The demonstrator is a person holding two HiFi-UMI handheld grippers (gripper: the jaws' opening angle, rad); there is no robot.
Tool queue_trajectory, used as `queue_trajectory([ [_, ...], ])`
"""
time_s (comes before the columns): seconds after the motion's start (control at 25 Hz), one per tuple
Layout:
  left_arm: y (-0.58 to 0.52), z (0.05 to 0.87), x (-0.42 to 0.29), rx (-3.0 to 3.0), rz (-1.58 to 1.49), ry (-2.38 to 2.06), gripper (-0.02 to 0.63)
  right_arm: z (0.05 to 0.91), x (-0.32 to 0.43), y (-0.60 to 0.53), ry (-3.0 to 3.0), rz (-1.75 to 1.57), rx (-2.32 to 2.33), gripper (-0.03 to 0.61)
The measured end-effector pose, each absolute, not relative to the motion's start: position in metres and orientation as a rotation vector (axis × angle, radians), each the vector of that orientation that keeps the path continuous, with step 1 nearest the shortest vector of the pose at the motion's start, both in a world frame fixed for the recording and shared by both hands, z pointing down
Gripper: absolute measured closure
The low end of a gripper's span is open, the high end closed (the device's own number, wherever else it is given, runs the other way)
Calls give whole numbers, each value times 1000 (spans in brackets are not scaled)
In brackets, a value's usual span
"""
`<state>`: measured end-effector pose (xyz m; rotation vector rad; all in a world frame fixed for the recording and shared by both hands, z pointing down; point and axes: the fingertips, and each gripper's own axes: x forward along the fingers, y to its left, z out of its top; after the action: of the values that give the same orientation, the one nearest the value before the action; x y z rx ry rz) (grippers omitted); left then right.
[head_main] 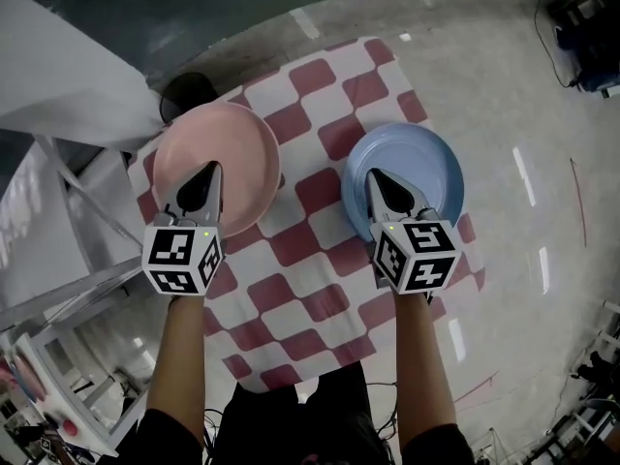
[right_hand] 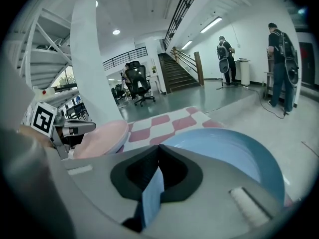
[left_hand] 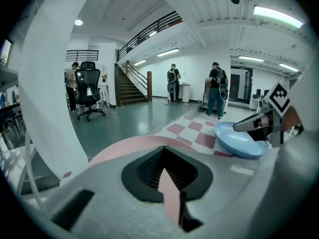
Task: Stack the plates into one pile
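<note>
A pink plate (head_main: 242, 148) lies on the left of the red-and-white checked cloth (head_main: 310, 260), and a blue plate (head_main: 431, 168) lies on the right, apart from it. My left gripper (head_main: 212, 168) is shut, with its tips over the pink plate (left_hand: 129, 146) near the middle. My right gripper (head_main: 372, 174) is shut too, its tips over the near left part of the blue plate (right_hand: 234, 153). No rim shows between either pair of jaws. Whether the tips touch the plates I cannot tell. Each gripper view shows the other plate and gripper off to the side.
The small table is surrounded by grey floor. A dark round object (head_main: 189, 93) sits just beyond the pink plate. A white beam (head_main: 58, 66) and white metal framing (head_main: 68, 289) stand close on the left. An office chair (left_hand: 89, 91), stairs and several people stand far off.
</note>
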<state>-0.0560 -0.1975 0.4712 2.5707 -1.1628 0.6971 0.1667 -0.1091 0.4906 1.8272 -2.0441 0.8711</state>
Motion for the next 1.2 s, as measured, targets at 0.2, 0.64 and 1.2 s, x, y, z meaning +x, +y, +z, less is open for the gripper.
queue_trajectory([
  [0.2, -186, 472, -17, 2596, 714, -1091, 617, 490, 203, -83, -1991, 893, 1892, 573],
  [0.64, -154, 473, 72, 2675, 739, -924, 617, 494, 282, -24, -1874, 938, 2042, 573],
  [1.2, -114, 506, 130, 2526, 857, -684, 578, 498, 327, 20, -1803, 984, 2138, 573],
])
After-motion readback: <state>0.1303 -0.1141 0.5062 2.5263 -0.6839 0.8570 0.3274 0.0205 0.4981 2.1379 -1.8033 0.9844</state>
